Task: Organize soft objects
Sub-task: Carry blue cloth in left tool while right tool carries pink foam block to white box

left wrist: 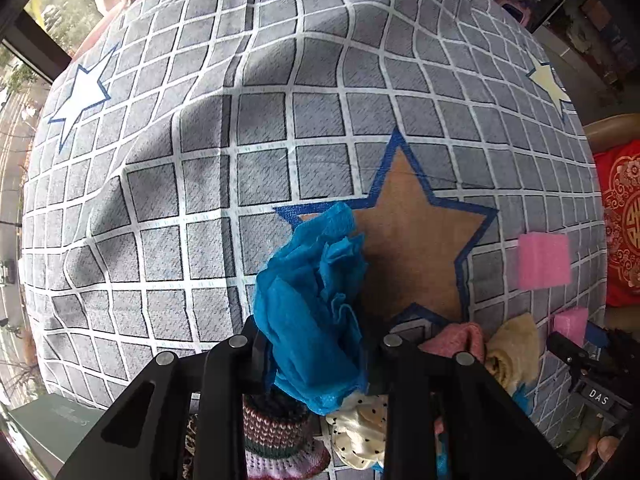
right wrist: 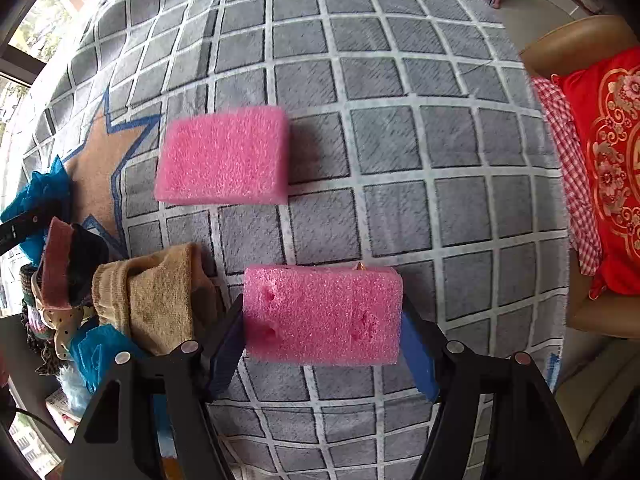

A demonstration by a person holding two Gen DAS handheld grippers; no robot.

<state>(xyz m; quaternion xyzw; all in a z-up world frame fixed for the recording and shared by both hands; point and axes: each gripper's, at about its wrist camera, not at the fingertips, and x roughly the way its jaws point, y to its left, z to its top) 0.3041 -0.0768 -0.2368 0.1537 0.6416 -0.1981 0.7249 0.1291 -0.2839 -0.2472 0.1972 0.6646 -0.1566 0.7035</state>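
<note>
On the grid-patterned bed cover (right wrist: pixel 400 152), both grabs were done: left gripper (left wrist: pixel 316 344) fingers clamped on the blue cloth (left wrist: pixel 312 304), right gripper (right wrist: pixel 322 316) fingers pinching a pink foam block (right wrist: pixel 322 314). Next, likely lift and carry each clear of the sock pile (right wrist: pixel 152 296); a second foam block (right wrist: pixel 224 156) lay nearby.

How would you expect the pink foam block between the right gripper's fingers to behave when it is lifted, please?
The pink foam block probably squashes easily: its face already shows dents. It looks porous, so likely light for its size. Its flat sides meet the right gripper squarely, so it seems unlikely to roll or slip.
</note>
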